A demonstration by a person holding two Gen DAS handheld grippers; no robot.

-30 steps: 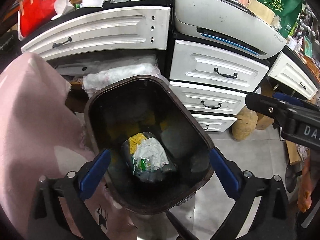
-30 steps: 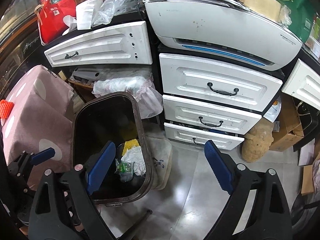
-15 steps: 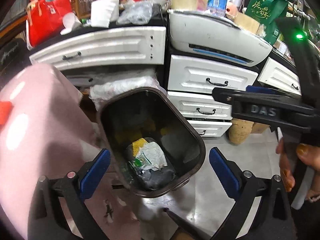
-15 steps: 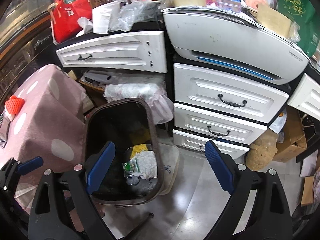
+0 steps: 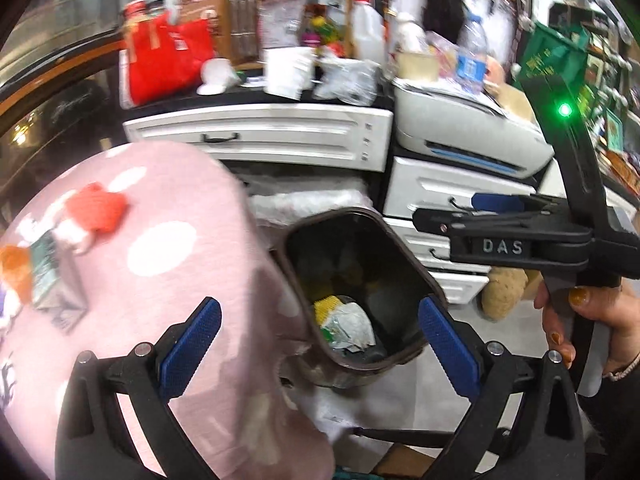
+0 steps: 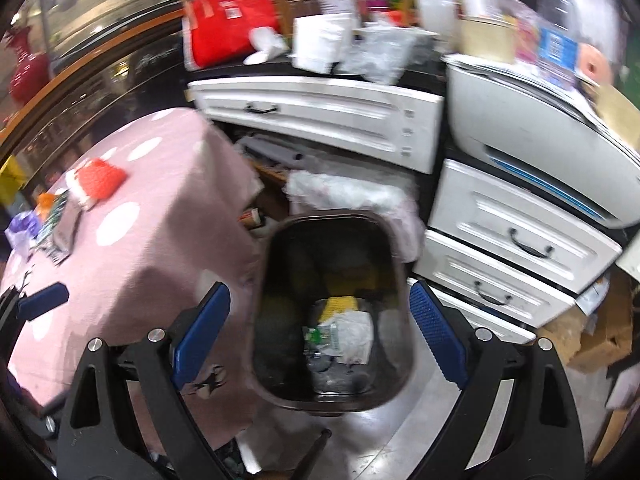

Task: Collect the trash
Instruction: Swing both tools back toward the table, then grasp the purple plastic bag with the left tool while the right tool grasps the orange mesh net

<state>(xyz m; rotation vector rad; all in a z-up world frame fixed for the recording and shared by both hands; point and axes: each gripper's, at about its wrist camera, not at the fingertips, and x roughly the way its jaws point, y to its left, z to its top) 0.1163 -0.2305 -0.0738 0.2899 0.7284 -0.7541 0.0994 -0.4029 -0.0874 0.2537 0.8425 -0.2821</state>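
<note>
Far left on the pink polka-dot cloth-covered bench [image 6: 132, 264]: orange-red knitted mesh scrap [image 6: 98, 178], flat printed packets [image 6: 56, 220] and crumpled lilac plastic [image 6: 18, 226], apparently trash not yet collected, lying loose and soft. Left claw [image 5: 318, 342] empty, blue ribbed pads wide apart, poised over the bench edge and bin. Centre: dark brown rounded-rectangular plastic trash bin [image 6: 262, 288] on glossy grey floor tiles, tucked just beside the bench, likely for easy drops; crumpled white paper and yellow mesh [image 6: 344, 326] inside at the bottom. Right claw [image 6: 320, 330] likewise spread, holding nothing, above the bin mouth. Right: white panelled drawers with black handles [image 6: 520, 256].
</note>
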